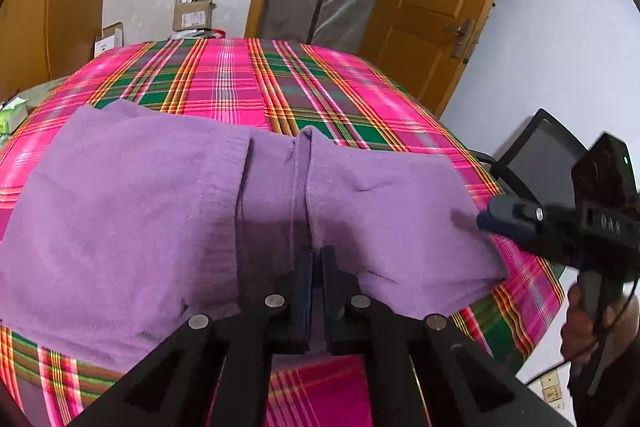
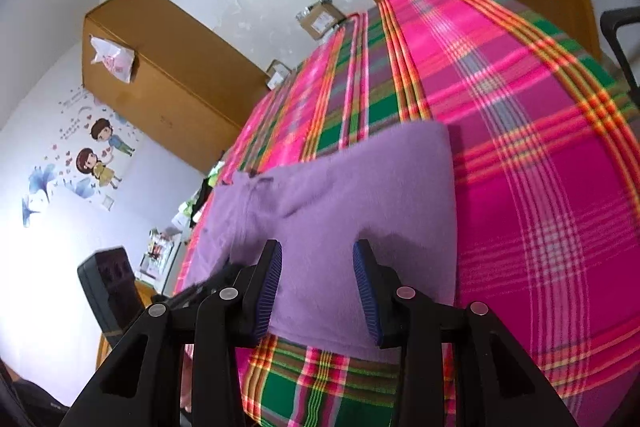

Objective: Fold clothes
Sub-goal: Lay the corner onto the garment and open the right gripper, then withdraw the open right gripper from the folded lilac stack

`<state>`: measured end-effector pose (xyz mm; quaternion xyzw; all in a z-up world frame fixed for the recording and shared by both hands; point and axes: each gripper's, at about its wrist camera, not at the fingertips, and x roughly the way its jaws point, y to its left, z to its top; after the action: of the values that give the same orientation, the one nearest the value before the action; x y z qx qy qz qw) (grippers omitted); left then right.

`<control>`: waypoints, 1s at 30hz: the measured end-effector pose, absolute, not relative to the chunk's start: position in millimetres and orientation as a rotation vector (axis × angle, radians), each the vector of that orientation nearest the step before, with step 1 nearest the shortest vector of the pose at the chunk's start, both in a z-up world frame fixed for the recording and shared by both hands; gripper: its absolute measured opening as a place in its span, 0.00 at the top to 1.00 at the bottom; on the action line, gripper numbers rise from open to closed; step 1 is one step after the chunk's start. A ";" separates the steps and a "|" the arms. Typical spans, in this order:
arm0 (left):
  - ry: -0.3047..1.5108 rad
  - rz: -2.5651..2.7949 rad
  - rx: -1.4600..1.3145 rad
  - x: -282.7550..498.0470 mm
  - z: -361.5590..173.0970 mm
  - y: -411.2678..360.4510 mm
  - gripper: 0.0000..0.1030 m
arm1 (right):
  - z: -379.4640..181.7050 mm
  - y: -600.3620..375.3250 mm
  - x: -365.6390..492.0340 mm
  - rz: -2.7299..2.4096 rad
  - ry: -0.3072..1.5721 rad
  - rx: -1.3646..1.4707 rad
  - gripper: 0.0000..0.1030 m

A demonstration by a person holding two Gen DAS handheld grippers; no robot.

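Your left gripper [image 1: 317,255] pinches purple garment [image 1: 132,211] at near hem, 6 o'clock. Your right gripper [image 2: 318,263] spread over garment's edge, 3 o'clock, on plaid cloth [image 1: 224,75].

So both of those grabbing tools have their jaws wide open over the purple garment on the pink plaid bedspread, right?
Not quite: only the right gripper has its jaws wide open, as the right wrist view shows. The left gripper has its jaws shut, as the left wrist view shows. The purple garment does lie on the pink plaid bedspread.
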<state>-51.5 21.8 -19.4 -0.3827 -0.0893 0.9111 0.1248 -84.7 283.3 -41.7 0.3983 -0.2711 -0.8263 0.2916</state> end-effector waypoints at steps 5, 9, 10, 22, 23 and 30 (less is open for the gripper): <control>-0.307 2.648 -1.148 -53.8 -26.9 13.4 0.95 | -46.8 288.4 -89.1 -2.266 -0.690 1.045 0.62; -0.325 2.662 -1.104 -51.1 -11.8 8.3 0.93 | -51.2 288.7 -90.7 -2.302 -0.672 1.041 0.62; -0.330 2.671 -1.080 -49.9 -6.0 7.2 0.93 | -51.7 288.4 -90.5 -2.310 -0.666 1.037 0.62; -0.169 2.653 -0.984 -84.5 19.7 53.5 0.93 | -40.4 281.0 -108.0 -2.399 -0.552 1.033 0.66; -0.153 2.661 -1.015 -92.2 14.0 56.6 0.93 | -38.7 279.5 -110.5 -2.410 -0.538 1.032 0.66; -0.259 2.691 -1.179 -128.4 -17.9 42.5 0.93 | -40.8 270.8 -138.3 -2.458 -0.452 1.054 0.69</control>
<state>-128.4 42.5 -17.9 -0.3980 -0.0876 0.9082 0.0958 -138.3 270.8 -40.8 0.3796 -0.1629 -0.8854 0.2132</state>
